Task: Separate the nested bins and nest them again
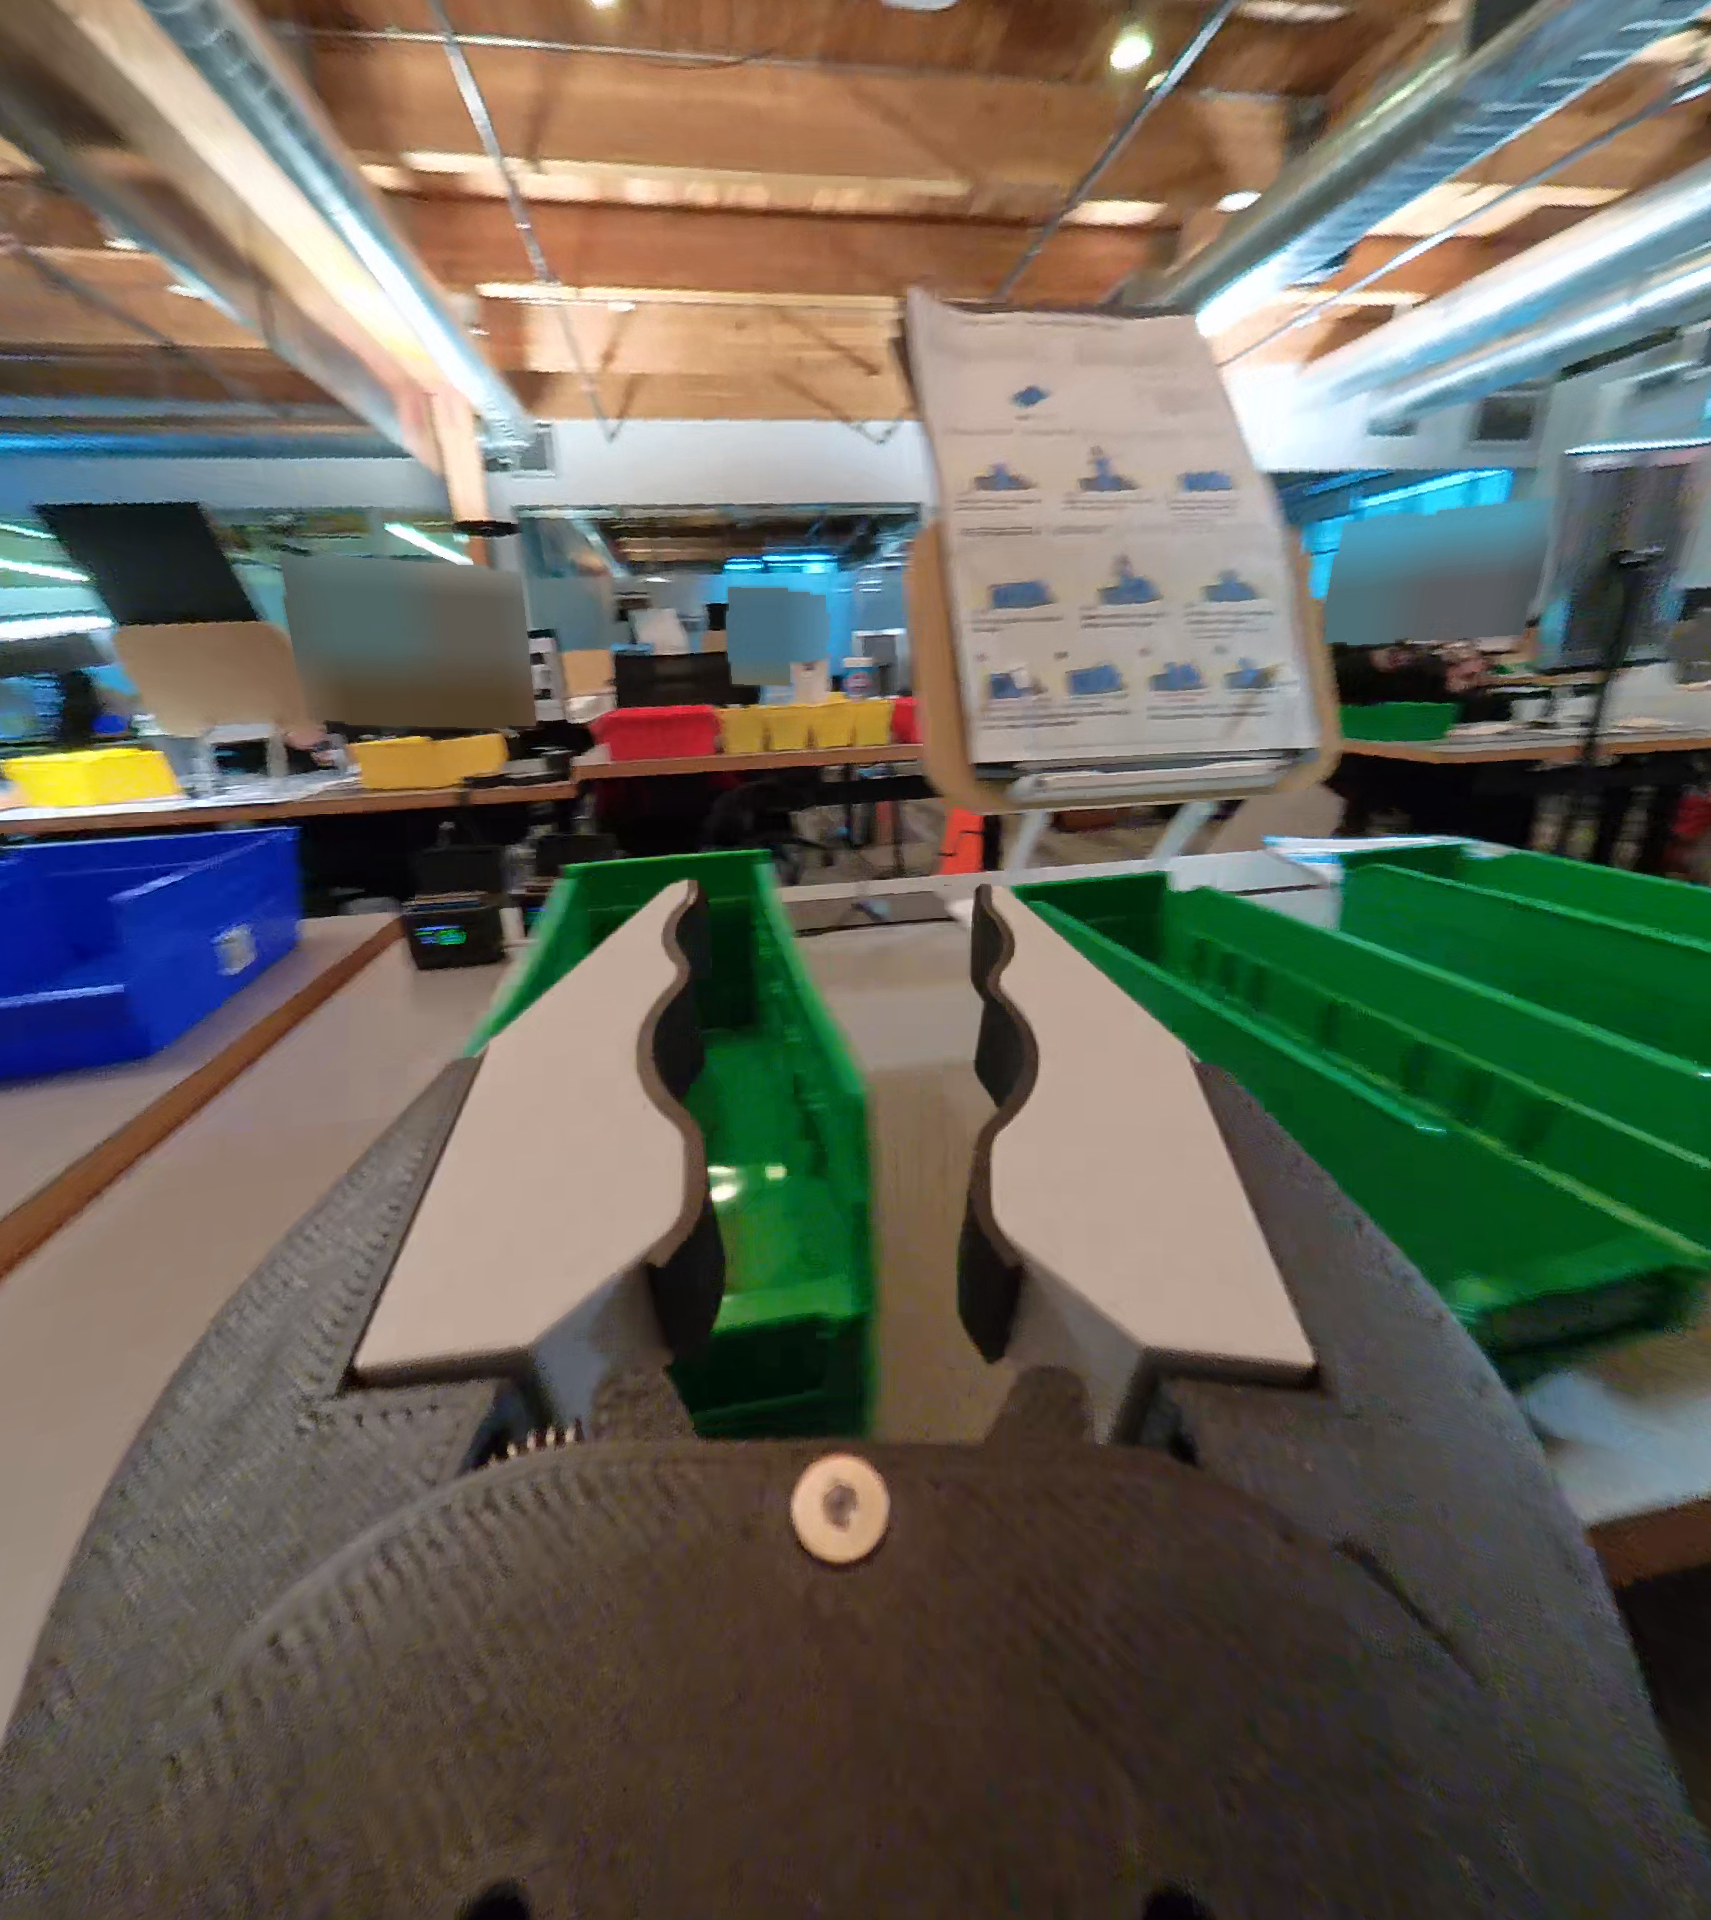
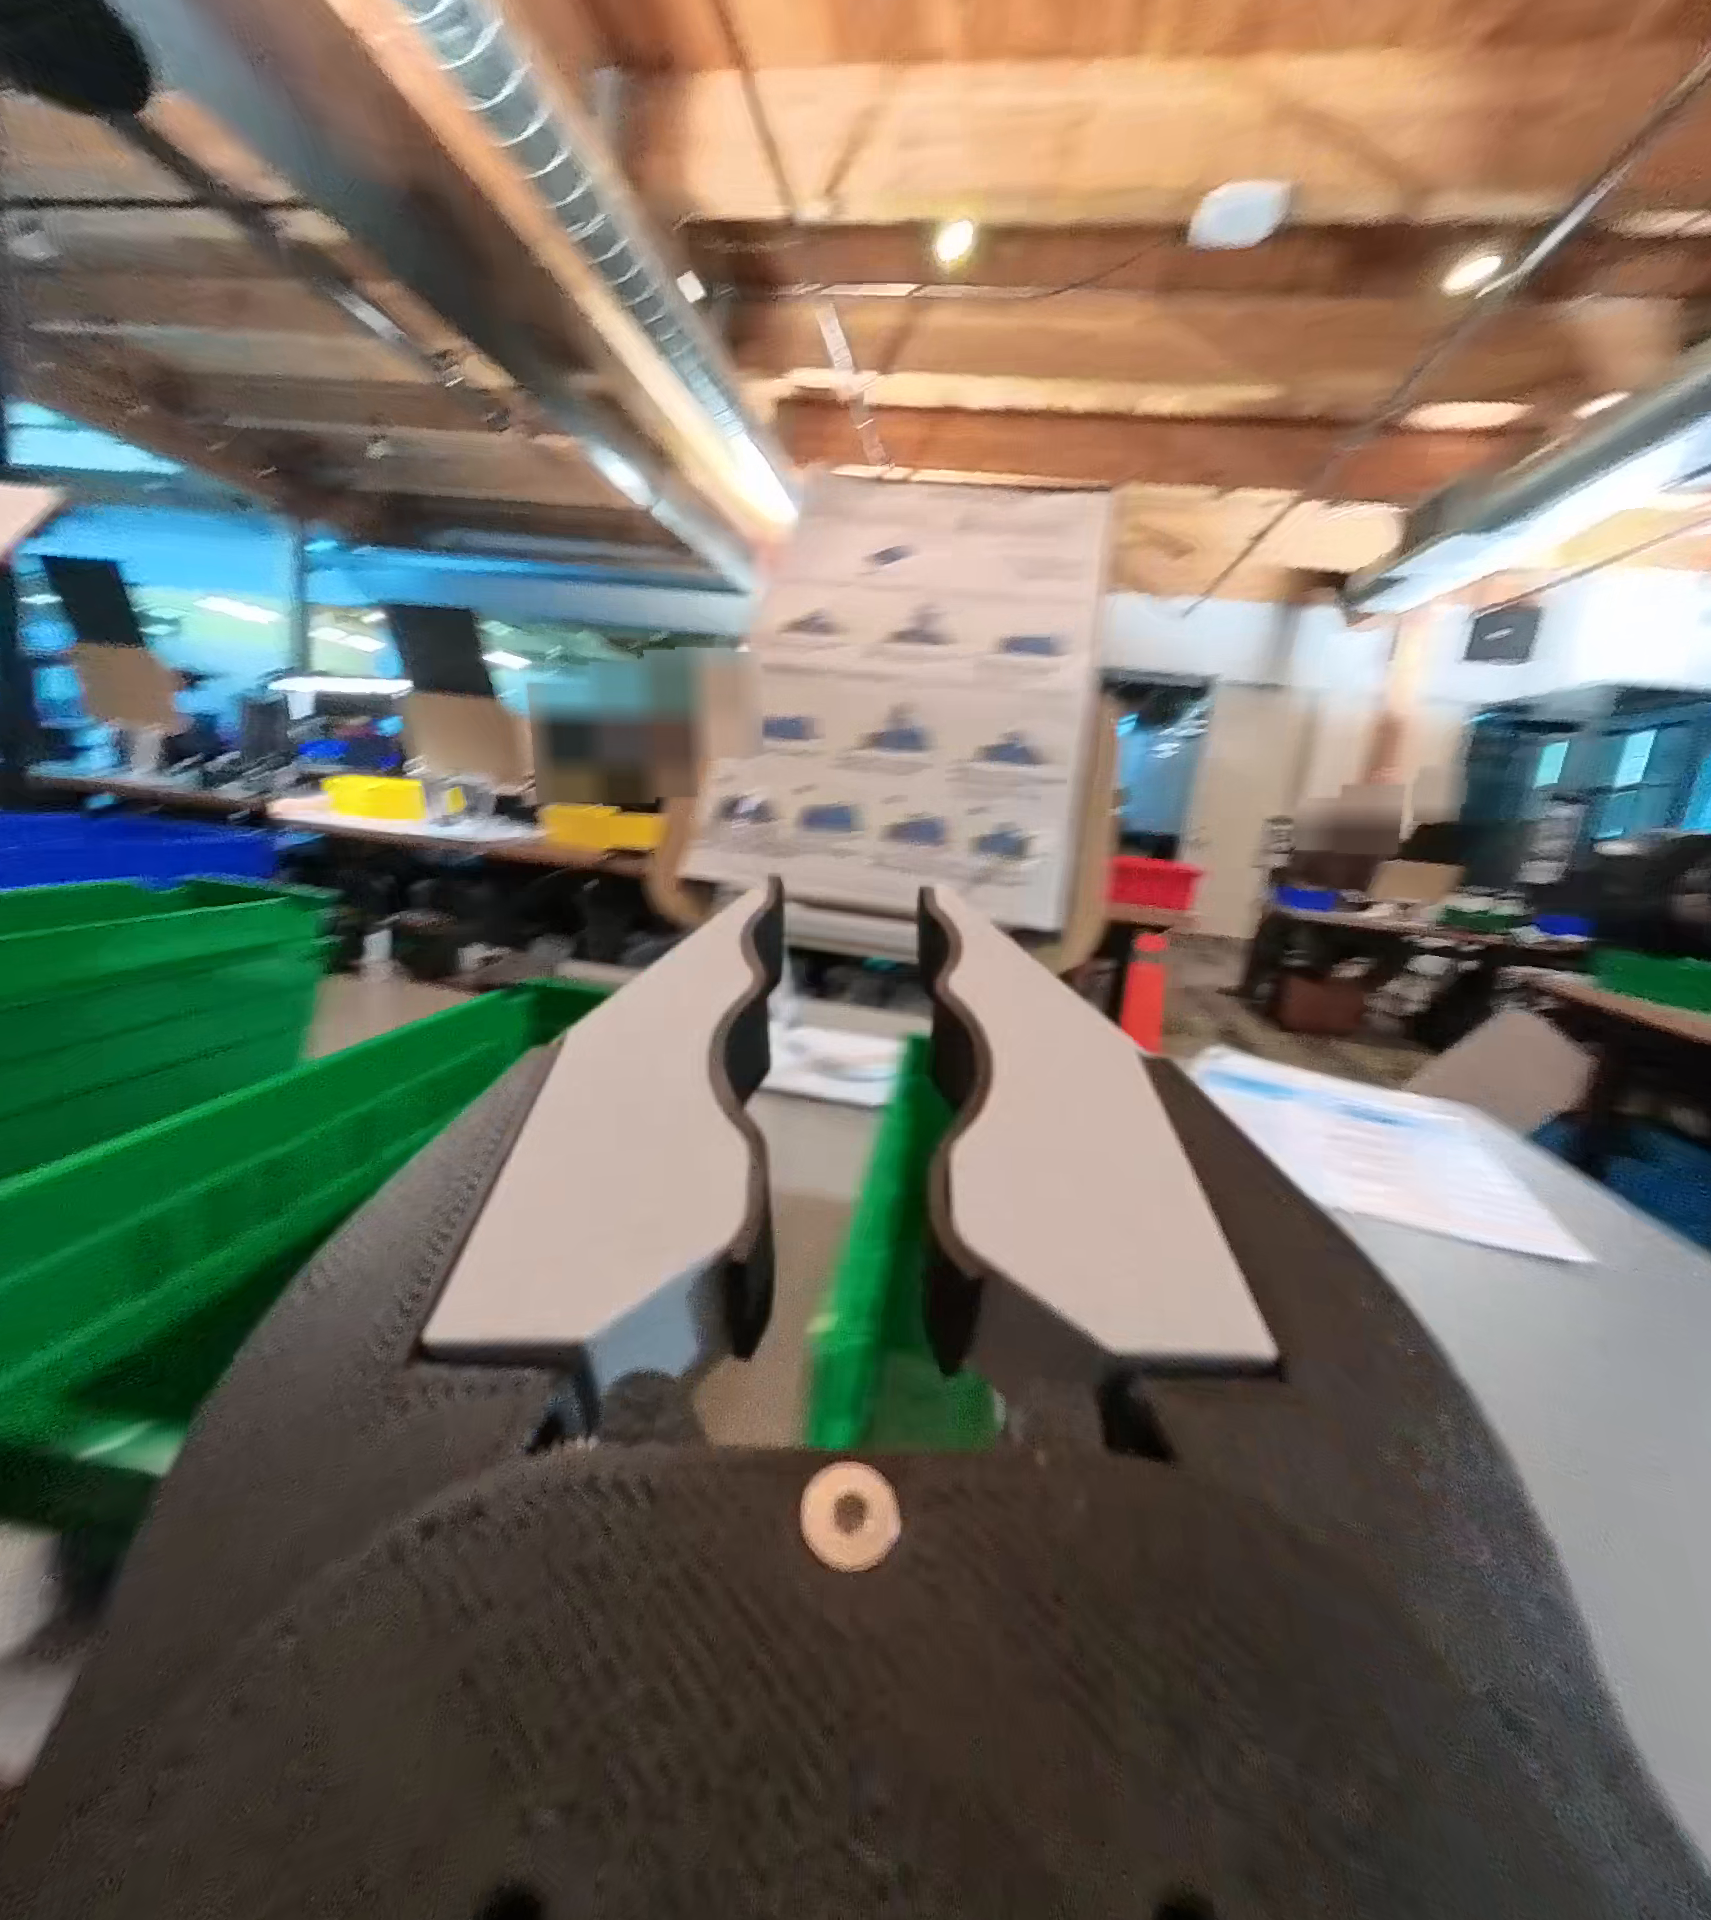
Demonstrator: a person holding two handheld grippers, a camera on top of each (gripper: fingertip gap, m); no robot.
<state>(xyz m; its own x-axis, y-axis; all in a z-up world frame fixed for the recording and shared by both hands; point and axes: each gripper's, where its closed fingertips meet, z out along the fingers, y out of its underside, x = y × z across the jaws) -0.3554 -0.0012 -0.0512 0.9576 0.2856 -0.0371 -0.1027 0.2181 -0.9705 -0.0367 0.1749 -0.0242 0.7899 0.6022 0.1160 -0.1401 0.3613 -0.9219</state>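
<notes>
Three green bins lie apart on the surface (image 1: pixel 913 1039) — separated, I'd judge. The left gripper (image 1: pixel 835 935) hangs released over the narrow bin (image 1: pixel 799 1122); the right gripper (image 2: pixel 849 914), also spread, straddles another bin's wall (image 2: pixel 882 1226). Renesting needs a grip first.

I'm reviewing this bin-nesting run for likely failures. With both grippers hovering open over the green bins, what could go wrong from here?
1. The right gripper straddles a green bin wall near one finger; closing could nudge it instead of pinching.
2. The left gripper hangs over the narrow green bin, whose front end sits near the table edge; a push might tip it off.
</notes>
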